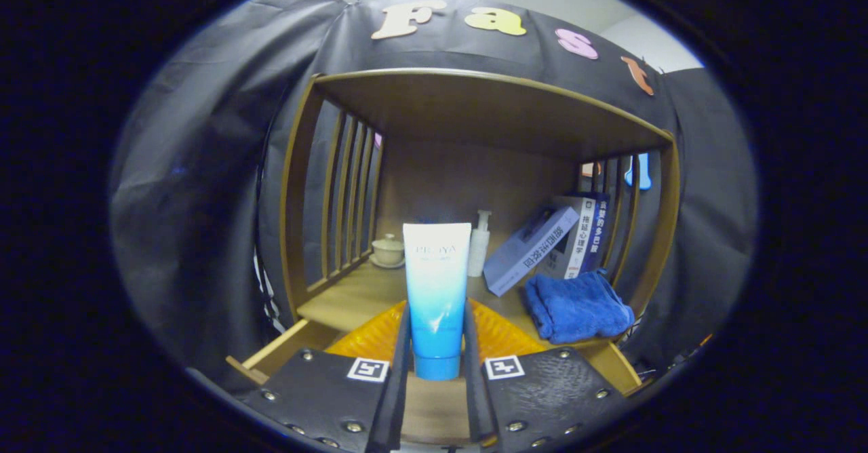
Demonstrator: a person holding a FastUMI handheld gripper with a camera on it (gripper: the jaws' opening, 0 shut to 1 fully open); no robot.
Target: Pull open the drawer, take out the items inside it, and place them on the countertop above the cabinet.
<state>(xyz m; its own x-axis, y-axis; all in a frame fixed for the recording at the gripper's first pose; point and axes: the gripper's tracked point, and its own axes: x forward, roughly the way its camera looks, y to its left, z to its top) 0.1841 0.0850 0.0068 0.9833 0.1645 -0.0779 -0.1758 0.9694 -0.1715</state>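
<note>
Two fingers of the claw point(437, 365) are clamping the tube point(436, 290) upright; setting it squarely near the counter's point(352, 300) front edge, beside the towel point(576, 307), is advisable.

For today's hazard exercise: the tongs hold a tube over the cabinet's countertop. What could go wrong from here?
1. The tongs grip the tube only near its cap end, so the tall body might tilt or slip on release.
2. Stood on its narrow cap, it could topple toward the pump bottle just behind it.
3. The blue towel and leaning books crowd the countertop on one side, so a sideways swing might snag them.
</note>
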